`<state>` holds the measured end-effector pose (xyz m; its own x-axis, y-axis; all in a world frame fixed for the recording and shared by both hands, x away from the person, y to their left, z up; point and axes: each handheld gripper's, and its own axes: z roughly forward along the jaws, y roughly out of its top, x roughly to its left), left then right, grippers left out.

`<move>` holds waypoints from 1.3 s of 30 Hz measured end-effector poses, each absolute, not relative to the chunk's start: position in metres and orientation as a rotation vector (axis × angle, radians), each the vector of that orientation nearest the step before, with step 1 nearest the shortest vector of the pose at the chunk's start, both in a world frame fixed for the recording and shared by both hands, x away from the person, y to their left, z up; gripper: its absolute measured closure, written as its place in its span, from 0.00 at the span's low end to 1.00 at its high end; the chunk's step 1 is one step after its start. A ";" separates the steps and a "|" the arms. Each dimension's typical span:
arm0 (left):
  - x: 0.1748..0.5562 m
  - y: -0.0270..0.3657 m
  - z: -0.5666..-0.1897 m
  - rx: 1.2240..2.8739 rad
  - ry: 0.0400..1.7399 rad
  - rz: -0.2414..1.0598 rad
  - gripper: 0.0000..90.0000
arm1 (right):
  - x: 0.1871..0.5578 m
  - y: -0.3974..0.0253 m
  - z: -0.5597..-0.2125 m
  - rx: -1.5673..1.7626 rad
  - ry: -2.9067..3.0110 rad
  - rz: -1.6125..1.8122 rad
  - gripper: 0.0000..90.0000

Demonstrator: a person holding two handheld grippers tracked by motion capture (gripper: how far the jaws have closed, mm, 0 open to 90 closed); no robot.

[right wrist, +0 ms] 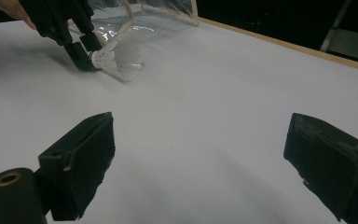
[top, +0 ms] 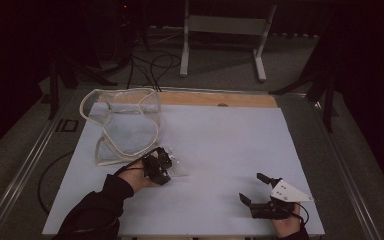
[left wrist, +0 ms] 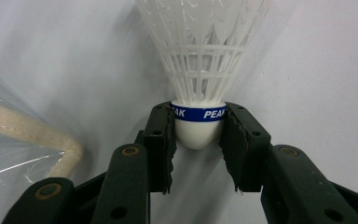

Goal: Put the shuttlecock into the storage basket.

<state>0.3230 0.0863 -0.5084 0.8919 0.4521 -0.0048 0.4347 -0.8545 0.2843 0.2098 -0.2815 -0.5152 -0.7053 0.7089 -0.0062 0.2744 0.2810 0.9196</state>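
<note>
My left gripper pinches the shuttlecock by its cork just beside the clear bag, my right gripper spread well apart, on the pale table in a dark room.

left gripper: black jaws, brass-coloured rivets, worn pads | right gripper: black, grey three-cornered plate with screws, trailing cable | sleeve: black

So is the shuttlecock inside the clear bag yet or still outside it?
Outside. The left hand-held gripper is shut on the shuttlecock at its cork, over the white table beside the clear bag.
</note>
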 end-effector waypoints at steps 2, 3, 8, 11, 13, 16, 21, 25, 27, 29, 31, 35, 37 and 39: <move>0.323 0.086 -0.509 2.784 0.662 0.094 0.72 | 0.210 -0.281 -0.515 0.888 2.140 1.409 0.10; 0.323 0.085 -0.509 2.789 0.659 0.093 0.72 | 0.210 -0.281 -0.515 0.886 2.140 1.409 0.10; 0.324 0.085 -0.509 2.796 0.659 0.092 0.73 | 0.210 -0.281 -0.515 0.883 2.141 1.408 0.10; 0.324 0.084 -0.508 2.805 0.650 0.089 0.73 | 0.210 -0.281 -0.515 0.883 2.141 1.409 0.10; 0.324 0.083 -0.507 2.814 0.642 0.079 0.74 | 0.210 -0.281 -0.515 0.883 2.141 1.408 0.10; 0.321 0.079 -0.506 2.806 0.632 0.096 0.74 | 0.210 -0.281 -0.515 0.886 2.141 1.409 0.10; 0.318 0.072 -0.500 2.797 0.627 0.077 0.74 | 0.209 -0.282 -0.514 0.883 2.128 1.410 0.10; 0.317 0.067 -0.495 2.798 0.624 0.072 0.74 | 0.209 -0.283 -0.513 0.884 2.111 1.412 0.10; 0.316 0.064 -0.493 2.794 0.627 0.065 0.74 | 0.209 -0.284 -0.513 0.884 2.105 1.413 0.10; 0.315 0.062 -0.491 2.789 0.620 0.052 0.74 | 0.209 -0.284 -0.513 0.883 2.104 1.420 0.10; 0.314 0.060 -0.488 2.789 0.613 0.042 0.74 | 0.208 -0.283 -0.513 0.876 2.100 1.418 0.10; 0.312 0.057 -0.483 2.787 0.586 0.033 0.74 | 0.209 -0.284 -0.512 0.880 2.098 1.426 0.10; 0.311 0.056 -0.479 2.789 0.580 0.034 0.74 | 0.209 -0.284 -0.513 0.891 2.099 1.418 0.10; 0.310 0.056 -0.476 2.777 0.572 0.020 0.74 | 0.210 -0.285 -0.513 0.902 2.108 1.411 0.10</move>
<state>0.3103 0.0558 -0.4755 0.9204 0.3881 -0.0472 0.3838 -0.8739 0.2983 0.2098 -0.2845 -0.5133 -0.6873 0.7263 -0.0065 0.2707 0.2645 0.9256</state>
